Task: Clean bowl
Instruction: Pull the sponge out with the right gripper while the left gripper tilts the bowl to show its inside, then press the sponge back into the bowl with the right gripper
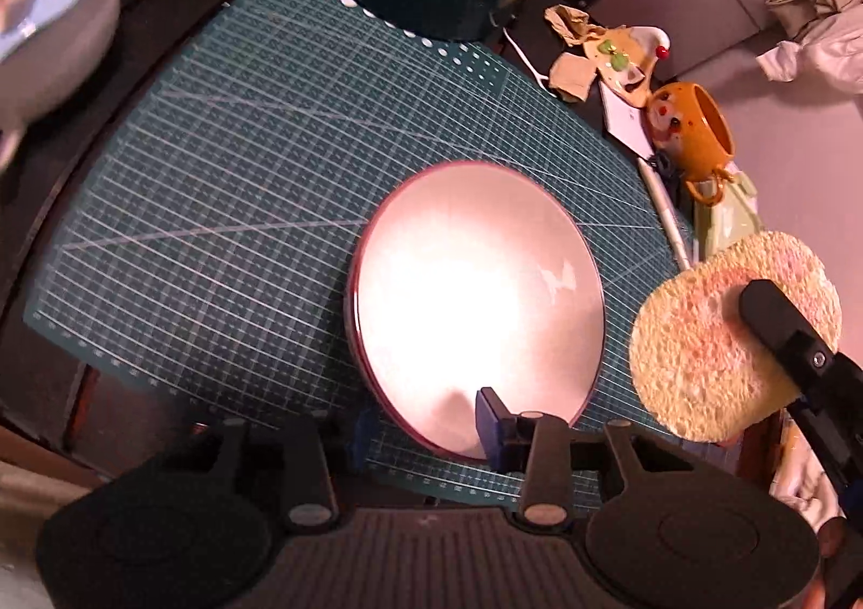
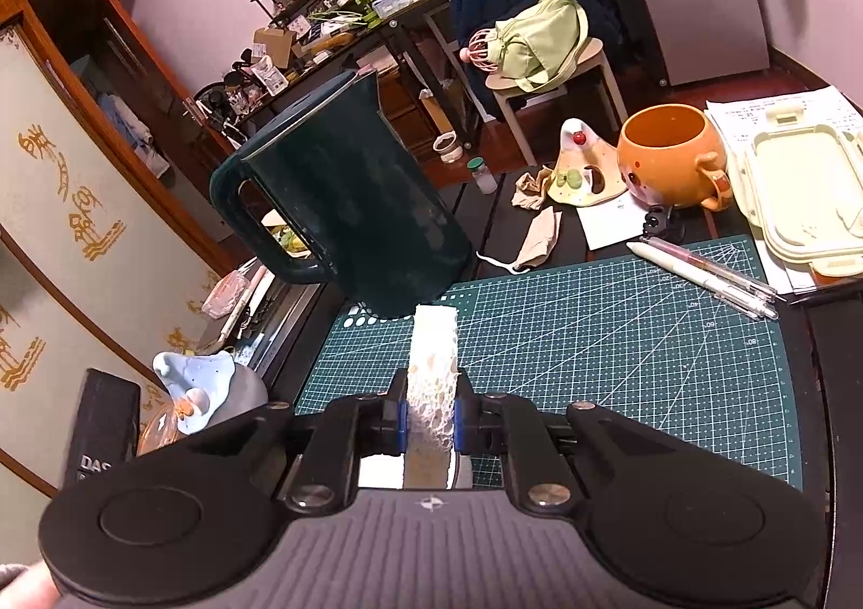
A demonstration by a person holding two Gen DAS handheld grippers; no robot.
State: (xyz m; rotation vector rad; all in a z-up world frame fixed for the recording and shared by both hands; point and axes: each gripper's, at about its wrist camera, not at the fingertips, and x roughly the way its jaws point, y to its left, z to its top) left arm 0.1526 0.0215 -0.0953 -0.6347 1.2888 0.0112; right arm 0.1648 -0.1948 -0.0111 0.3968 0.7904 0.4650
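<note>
Pink-rimmed bowl [image 1: 477, 307] on green cutting mat [image 1: 226, 210], empty and glaring, its near rim between left gripper [image 1: 426, 425] fingers, contact unclear. Round sponge [image 1: 728, 334] pinched in right gripper [image 2: 430, 417], beside bowl. Dark kettle [image 2: 350, 199] at mat's far edge; orange mug [image 2: 666, 156] empty, toward far right corner.

Dark table [image 2: 830, 339]: green cutting mat [image 2: 620, 339], orange mug [image 2: 669, 156], pens [image 2: 706, 274], dark kettle [image 2: 345, 193], bowl [image 1: 480, 307] on mat.

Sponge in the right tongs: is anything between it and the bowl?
Nothing visible. The round yellow sponge hangs just right of the red-rimmed pale bowl, with only bare green cutting mat between them.
</note>
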